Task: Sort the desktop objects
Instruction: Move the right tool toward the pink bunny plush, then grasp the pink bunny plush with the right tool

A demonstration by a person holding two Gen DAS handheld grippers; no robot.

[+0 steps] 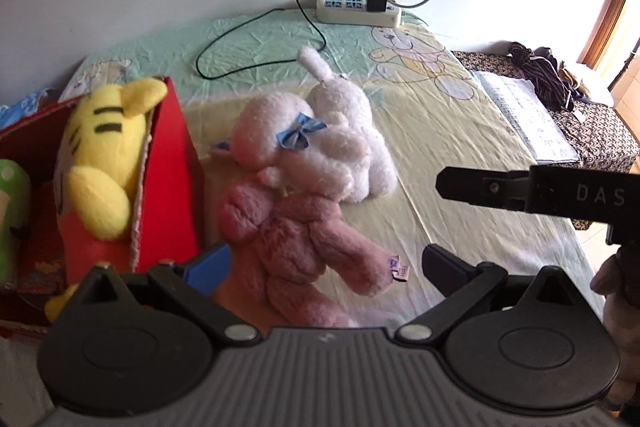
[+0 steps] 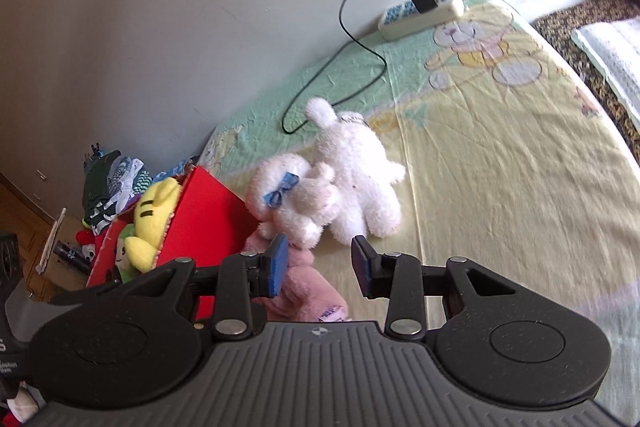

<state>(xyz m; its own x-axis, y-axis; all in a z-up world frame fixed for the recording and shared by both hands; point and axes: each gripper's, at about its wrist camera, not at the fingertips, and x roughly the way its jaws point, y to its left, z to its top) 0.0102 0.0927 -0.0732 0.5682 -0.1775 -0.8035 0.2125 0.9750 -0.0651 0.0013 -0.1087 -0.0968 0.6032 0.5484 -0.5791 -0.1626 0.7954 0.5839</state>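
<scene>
The fuzzy pink plush bear [image 1: 296, 227] lies on the bed beside the red cardboard box [image 1: 168, 179], long axis running away, directly between the released left gripper [image 1: 324, 267]'s jaws, nearer than the empty, spread right gripper [image 2: 320, 263].

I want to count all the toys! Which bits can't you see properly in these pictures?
- Fluffy pink plush toy: in the right wrist view, the right gripper covers its lower half.
- Green plush toy: cut off by the left wrist view's edge, inside the red cardboard box.
- Small purple fabric tag: writing too small to read.
</scene>
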